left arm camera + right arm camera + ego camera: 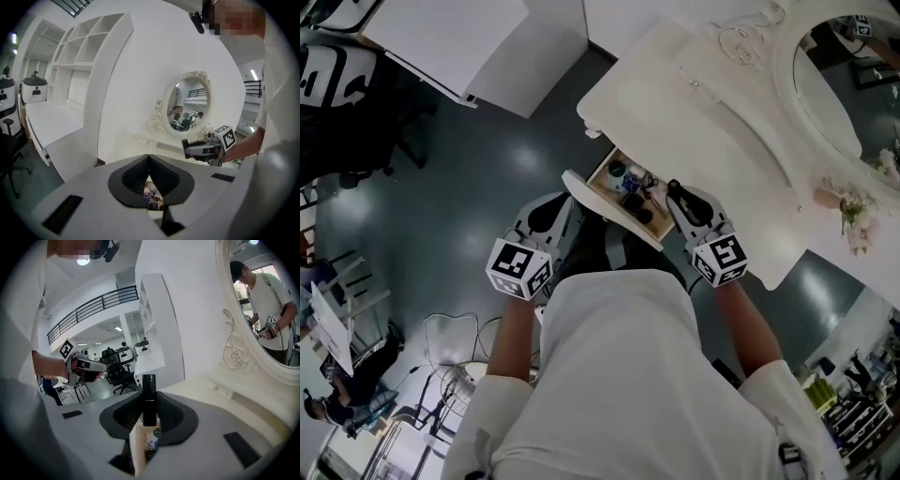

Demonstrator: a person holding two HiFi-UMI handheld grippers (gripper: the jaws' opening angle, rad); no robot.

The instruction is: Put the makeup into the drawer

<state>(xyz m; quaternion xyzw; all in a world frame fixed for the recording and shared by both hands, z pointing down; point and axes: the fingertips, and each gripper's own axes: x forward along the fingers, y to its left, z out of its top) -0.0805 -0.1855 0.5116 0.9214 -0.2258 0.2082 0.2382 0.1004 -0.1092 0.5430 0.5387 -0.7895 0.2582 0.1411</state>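
Observation:
A white vanity table [722, 141] has its drawer [617, 217] pulled open, with several small makeup items [630, 187] inside. My right gripper [677, 197] hangs over the drawer's right end, shut on a black makeup tube [149, 397] that stands upright between the jaws [149, 414]. Below the tube I see the drawer's wall [137, 446] and items [152, 441]. My left gripper [564, 208] is at the drawer's left end, shut with nothing in it [149, 158]. The drawer's contents [152, 194] show under its jaws. The right gripper [201, 149] shows beyond it.
An ornate oval mirror [834, 84] stands at the back of the vanity, with a spray of flowers [853, 211] near its right edge. White desks [478, 47] and a black chair [337, 84] stand to the left. Cables [459, 347] lie on the grey floor.

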